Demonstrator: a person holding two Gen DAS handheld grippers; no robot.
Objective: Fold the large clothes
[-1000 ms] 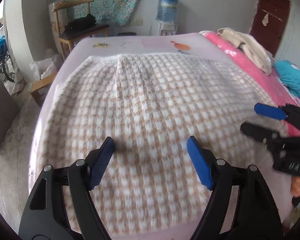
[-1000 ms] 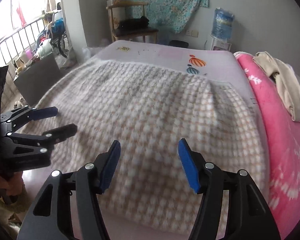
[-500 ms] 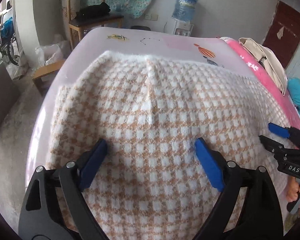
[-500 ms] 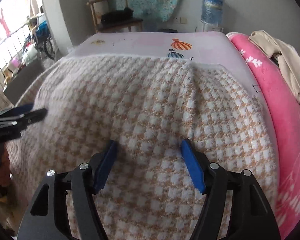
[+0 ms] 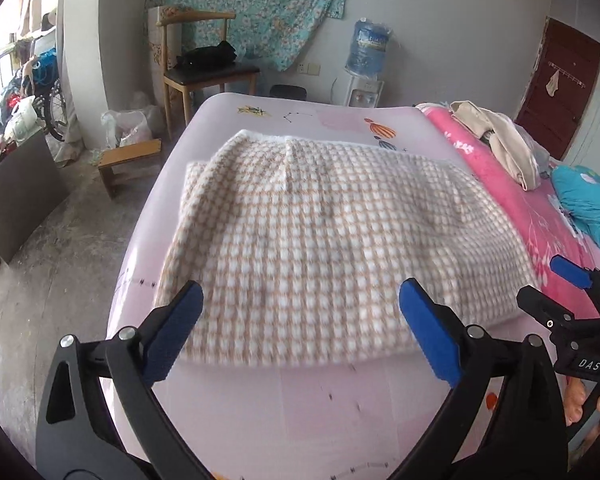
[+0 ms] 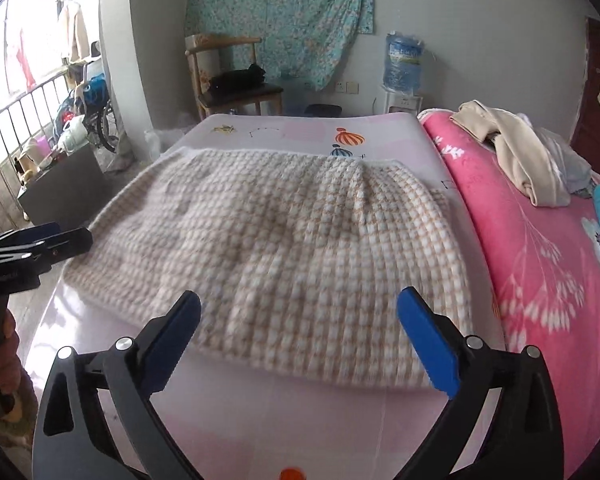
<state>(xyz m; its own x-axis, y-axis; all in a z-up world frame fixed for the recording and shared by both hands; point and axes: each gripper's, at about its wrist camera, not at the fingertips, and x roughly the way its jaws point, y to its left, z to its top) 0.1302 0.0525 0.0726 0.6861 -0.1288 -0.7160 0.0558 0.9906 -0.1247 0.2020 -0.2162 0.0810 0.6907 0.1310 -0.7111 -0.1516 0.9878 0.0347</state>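
Knitwear in a cream and tan check, a large folded garment (image 5: pixel 324 240), lies flat across the pale pink sheet (image 5: pixel 300 412) of a bed, its near edge a soft double-layered fold and its far edge ending short of the printed balloons on the sheet. A shallow crease runs from the far edge toward the middle. The left gripper (image 5: pixel 300 328) hangs above the near edge of the garment, its blue-padded jaws opening wide with nothing between them but air; the cloth lies below, apart from the pads. The right gripper (image 6: pixel 300 328) hangs likewise over the near right part of the garment, jaws opening, pads clear of the fabric and holding nothing. In the left wrist view the right gripper also shows at the right edge, with fingers of the hand (image 5: pixel 588 404) around its handle; in the right wrist view the left gripper shows at the left edge with its hand (image 6: pixel 2 364) below. To the right of the sheet runs a bright pink blanket (image 6: pixel 540 264) with white flowers, and on it a heap of beige clothes (image 6: pixel 516 152) and something teal (image 5: pixel 592 208) farther right. Beyond the bed stand a wooden chair (image 5: pixel 204 68) with a dark bundle on its seat, a water dispenser (image 5: pixel 366 64) against the grey wall, and a floral cloth (image 6: pixel 284 12) hung above. A low wooden stool (image 5: pixel 128 160) stands on the floor to the left.
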